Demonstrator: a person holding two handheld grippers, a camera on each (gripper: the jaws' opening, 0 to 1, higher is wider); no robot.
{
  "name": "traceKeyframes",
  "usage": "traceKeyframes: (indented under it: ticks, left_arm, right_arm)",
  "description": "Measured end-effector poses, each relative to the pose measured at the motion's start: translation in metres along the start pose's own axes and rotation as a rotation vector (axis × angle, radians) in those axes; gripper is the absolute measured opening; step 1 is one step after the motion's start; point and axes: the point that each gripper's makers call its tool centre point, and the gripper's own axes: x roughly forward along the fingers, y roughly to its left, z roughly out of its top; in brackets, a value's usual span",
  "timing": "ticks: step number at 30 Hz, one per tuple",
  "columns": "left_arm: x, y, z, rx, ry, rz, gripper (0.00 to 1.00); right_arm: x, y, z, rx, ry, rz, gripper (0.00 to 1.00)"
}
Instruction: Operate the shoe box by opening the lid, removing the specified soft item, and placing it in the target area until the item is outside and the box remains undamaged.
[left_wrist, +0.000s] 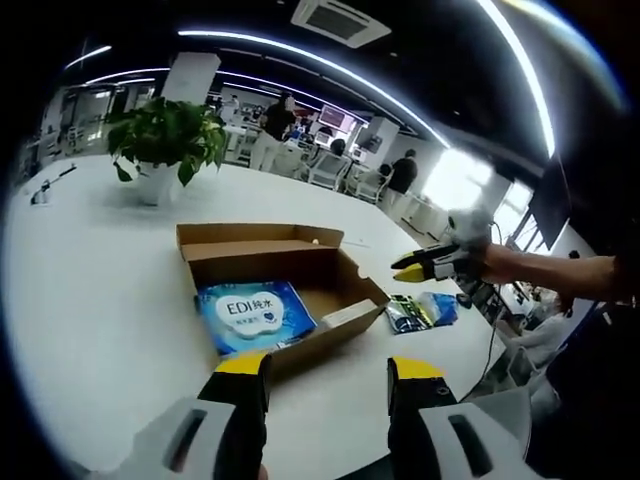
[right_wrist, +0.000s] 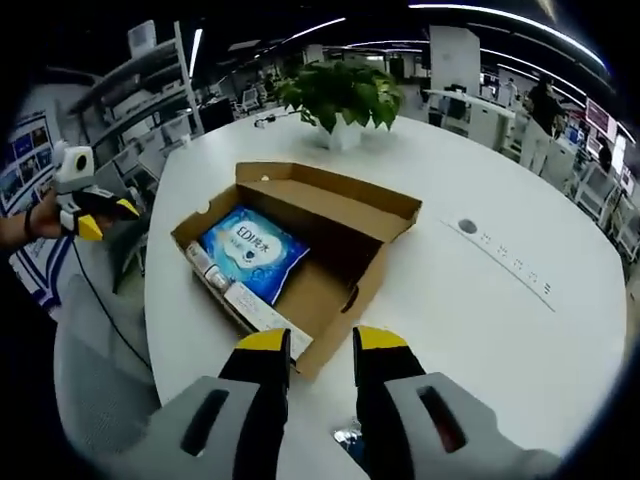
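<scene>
Left gripper view
- Left gripper (left_wrist: 328, 372): hovering just short of the shoe box, jaws standing wide, gripping nothing.
- Shoe box (left_wrist: 345, 273): sitting on the white table (left_wrist: 100, 300), lid (left_wrist: 255, 237) already folded back and lying flat.
- Soft item: blue wipes pack (left_wrist: 252, 313) lying flat in the near-left part of the box, white printing facing up.
- Right gripper (left_wrist: 425, 265): hanging beyond the box, well apart from it, yellow tips close together.
- Table extras: potted plant (left_wrist: 165, 135) standing far back; small blue packet (left_wrist: 422, 310) lying beside the box.

Right gripper view
- Right gripper (right_wrist: 320, 350): hovering near the box corner (right_wrist: 300, 345), jaws narrowly apart, carrying nothing.
- Wipes pack: lying inside against 1 side wall, next to a pale strip (right_wrist: 255, 310).
- Handling guess: looking light, squashy, film probably slick; pinching a short edge, not the middle, seeming safest.
- Box care: thin cardboard, likely denting if pressed.
</scene>
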Motion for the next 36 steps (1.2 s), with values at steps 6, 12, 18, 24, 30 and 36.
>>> traceKeyframes:
  ticks: [6,12,18,24,30,36]
  left_arm:
    - [-0.002,0.006,-0.002,-0.012,-0.001,0.009,0.47]
    - [-0.003,0.009,-0.001,-0.014,-0.001,0.017,0.47]
    - [0.004,0.008,-0.002,0.01,0.011,0.029,0.47]
    - [0.011,0.003,0.003,0.052,0.022,0.024,0.49]
    - [0.014,0.004,0.006,0.046,0.018,0.018,0.49]
    - [0.012,0.011,0.001,0.029,0.019,0.023,0.48]
  right_arm:
    - [0.025,0.014,0.008,-0.006,0.008,0.038,0.23]
    - [0.043,0.019,0.016,-0.003,0.016,0.059,0.22]
    - [0.062,0.02,0.02,0.027,0.033,0.071,0.22]
    - [0.087,0.028,0.021,0.076,0.063,0.099,0.23]
    - [0.123,0.015,0.015,0.15,0.102,0.094,0.24]
    - [0.133,0.02,0.017,0.191,0.1,0.102,0.25]
